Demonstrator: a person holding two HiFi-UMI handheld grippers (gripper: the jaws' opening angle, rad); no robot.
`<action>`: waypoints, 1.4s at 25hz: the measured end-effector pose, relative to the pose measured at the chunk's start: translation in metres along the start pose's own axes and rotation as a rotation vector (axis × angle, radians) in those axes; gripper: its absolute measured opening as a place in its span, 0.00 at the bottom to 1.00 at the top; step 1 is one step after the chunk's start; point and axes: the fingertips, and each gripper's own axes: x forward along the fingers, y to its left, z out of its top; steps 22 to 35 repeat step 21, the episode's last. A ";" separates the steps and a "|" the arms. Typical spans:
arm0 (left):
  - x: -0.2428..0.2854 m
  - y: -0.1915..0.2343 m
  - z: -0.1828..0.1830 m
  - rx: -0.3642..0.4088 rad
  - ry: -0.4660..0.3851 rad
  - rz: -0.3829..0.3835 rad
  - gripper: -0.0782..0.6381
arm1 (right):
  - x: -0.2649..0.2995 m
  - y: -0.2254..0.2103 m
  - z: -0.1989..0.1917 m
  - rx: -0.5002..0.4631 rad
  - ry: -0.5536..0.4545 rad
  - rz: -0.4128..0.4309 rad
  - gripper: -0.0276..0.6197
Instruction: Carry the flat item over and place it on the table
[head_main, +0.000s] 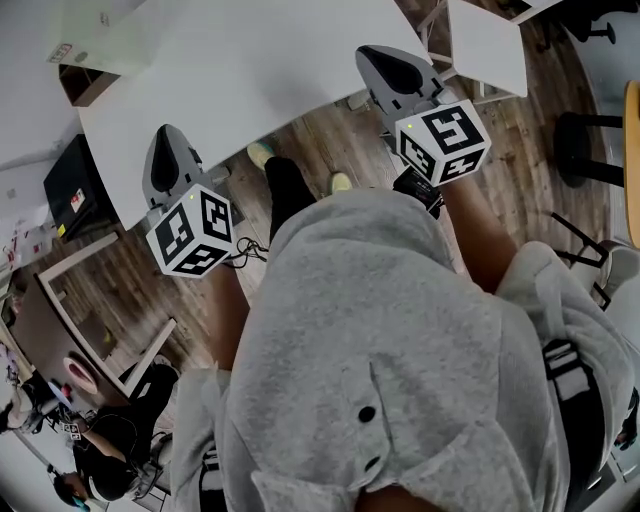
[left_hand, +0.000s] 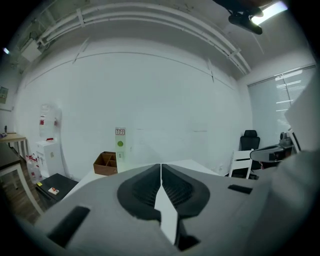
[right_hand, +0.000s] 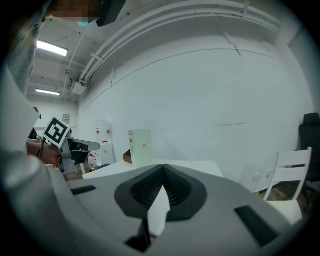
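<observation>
I stand before a white table (head_main: 250, 70) with both grippers held out over its near edge. My left gripper (head_main: 165, 133) has its jaws together with nothing between them; in the left gripper view the left gripper (left_hand: 160, 166) shows its ribbed pads meeting. My right gripper (head_main: 372, 52) is likewise shut and empty, and the right gripper (right_hand: 162, 168) points across the tabletop (right_hand: 190, 167). A pale green flat panel (right_hand: 141, 146) stands upright at the table's far side, clear of both grippers. The same panel (left_hand: 120, 146) shows near a brown divided box (left_hand: 106, 162).
The brown box (head_main: 85, 82) sits at the table's far left corner. A second small white table (head_main: 490, 45) and a black stool (head_main: 580, 150) are on the right. A black case (head_main: 70, 185) lies on the wooden floor at left. A white chair (right_hand: 285, 170) stands by the wall.
</observation>
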 end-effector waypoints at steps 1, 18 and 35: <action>-0.009 -0.004 0.000 0.002 -0.003 0.005 0.15 | -0.008 0.001 -0.001 0.000 -0.001 0.005 0.08; -0.058 -0.029 0.010 0.018 -0.048 0.017 0.14 | -0.051 0.008 0.005 -0.012 -0.056 0.031 0.08; -0.060 -0.029 0.012 0.010 -0.056 0.017 0.14 | -0.053 0.008 0.003 -0.019 -0.054 0.034 0.08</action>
